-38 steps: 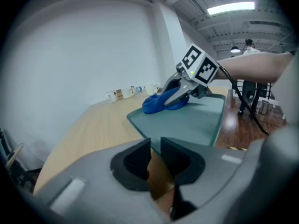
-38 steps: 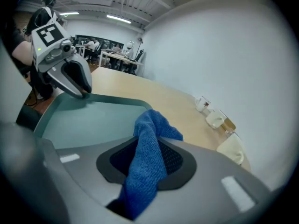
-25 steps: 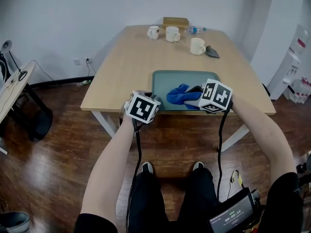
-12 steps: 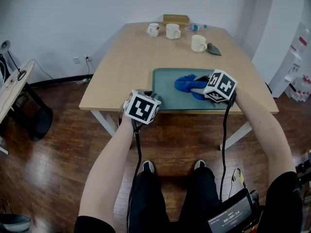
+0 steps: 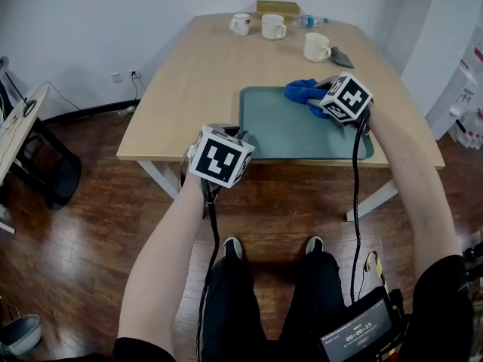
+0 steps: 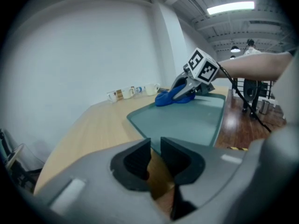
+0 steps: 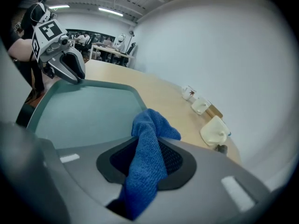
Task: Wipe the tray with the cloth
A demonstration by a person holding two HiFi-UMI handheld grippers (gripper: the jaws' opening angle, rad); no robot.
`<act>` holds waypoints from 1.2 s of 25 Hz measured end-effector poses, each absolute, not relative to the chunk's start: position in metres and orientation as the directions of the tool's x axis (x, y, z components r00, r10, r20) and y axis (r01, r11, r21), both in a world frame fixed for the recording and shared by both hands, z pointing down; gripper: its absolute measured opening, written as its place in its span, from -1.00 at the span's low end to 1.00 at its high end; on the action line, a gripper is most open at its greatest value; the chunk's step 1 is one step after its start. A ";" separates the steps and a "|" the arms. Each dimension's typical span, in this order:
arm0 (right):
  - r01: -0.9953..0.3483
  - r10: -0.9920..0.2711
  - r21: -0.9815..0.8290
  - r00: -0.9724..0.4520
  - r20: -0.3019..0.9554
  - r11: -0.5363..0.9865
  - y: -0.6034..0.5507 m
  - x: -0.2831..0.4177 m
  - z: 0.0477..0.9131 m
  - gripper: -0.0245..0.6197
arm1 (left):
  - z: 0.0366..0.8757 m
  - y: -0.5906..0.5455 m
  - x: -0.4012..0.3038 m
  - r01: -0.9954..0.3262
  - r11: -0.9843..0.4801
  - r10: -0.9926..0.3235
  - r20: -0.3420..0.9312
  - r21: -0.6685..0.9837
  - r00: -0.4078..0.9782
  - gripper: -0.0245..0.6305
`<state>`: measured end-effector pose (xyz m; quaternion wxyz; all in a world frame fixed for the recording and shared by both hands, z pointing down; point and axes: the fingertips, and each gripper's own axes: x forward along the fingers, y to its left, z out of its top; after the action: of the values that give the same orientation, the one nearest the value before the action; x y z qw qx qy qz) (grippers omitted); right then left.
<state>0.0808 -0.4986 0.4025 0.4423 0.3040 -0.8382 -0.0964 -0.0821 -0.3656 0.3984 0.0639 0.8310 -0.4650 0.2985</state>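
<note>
Moved: my right claw [image 5: 318, 96] has dragged the cloth [image 5: 299, 90] to the tray's [image 5: 302, 138] far right corner.
Grip: it pinches the cloth.
Steadying side: my left claw [image 5: 229, 131], barely apart, empty, beside the near-left rim.
Beyond: mug [image 5: 317, 47] on the tabletop [image 5: 196, 89].

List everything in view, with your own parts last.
table: 1, light wood, centre.
tray: 1, green, table's near right part.
cloth: 1, blue, tray's far right corner.
mugs: 3, white, table's far end.
box: 1, brown, far edge.
bottle: 1, clear, lying at far edge.
dark object: 1, grey, beside rightmost mug.
left gripper: 1, grey, tray's near left corner.
right gripper: 1, grey, shut on cloth.
</note>
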 end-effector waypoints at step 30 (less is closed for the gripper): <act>-0.306 -0.481 0.373 -0.490 0.727 0.876 -0.425 0.106 0.413 -0.60 | 0.404 -0.367 -0.087 -0.816 -0.549 -0.744 0.553 -0.184 0.375 -0.71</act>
<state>0.1060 -0.4250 0.4125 0.4499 0.2293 -0.8577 -0.0971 -0.0874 -0.3665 0.4039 0.0600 0.8271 -0.4713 0.3004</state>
